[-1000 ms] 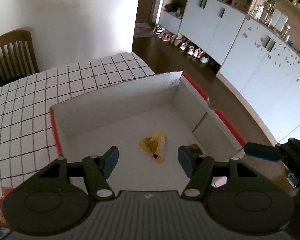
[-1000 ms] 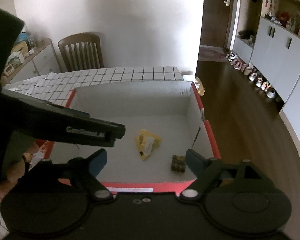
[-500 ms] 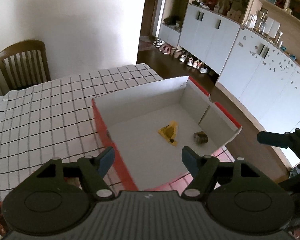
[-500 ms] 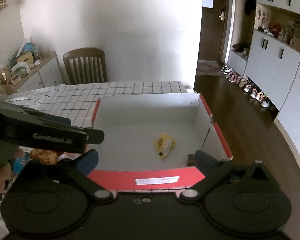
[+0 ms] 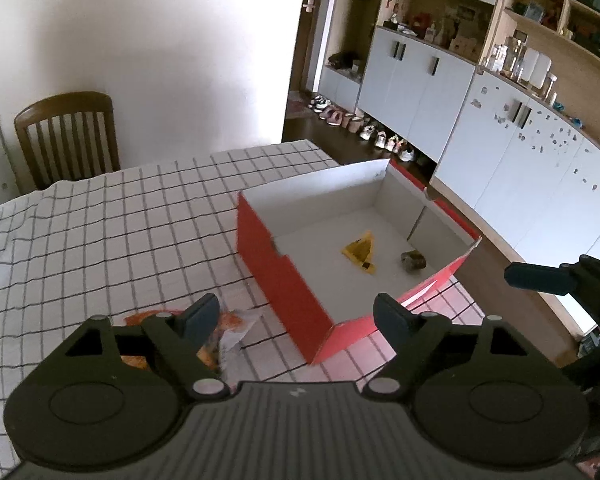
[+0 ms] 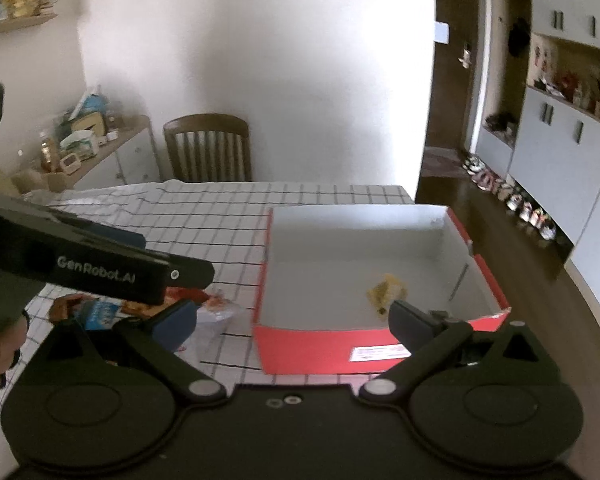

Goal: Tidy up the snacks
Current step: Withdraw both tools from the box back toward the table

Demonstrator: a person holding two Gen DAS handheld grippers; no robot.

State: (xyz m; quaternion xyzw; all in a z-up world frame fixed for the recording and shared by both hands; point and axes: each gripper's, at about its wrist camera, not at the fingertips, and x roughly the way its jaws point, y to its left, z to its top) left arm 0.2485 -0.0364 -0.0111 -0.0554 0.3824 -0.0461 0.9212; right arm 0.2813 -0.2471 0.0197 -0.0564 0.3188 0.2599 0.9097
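Both grippers, left gripper [image 5: 296, 314] and right gripper [image 6: 292, 316], have jaws wide, holding nothing. Risk: crinkly orange snack packets [image 5: 220, 326] at lower left slip; red cardboard box [image 5: 284, 280] overhangs desk [image 5: 100, 220] edge, a nudge tips it.

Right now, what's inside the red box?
Inside the red box: a yellow packet and a small brown snack, lying apart. The near wall hides the floor strip behind it.

My way into the red box [image 5: 284, 280] is open from above, w/ its tall side wall blocking approach from the snack pile [image 6: 148, 306].
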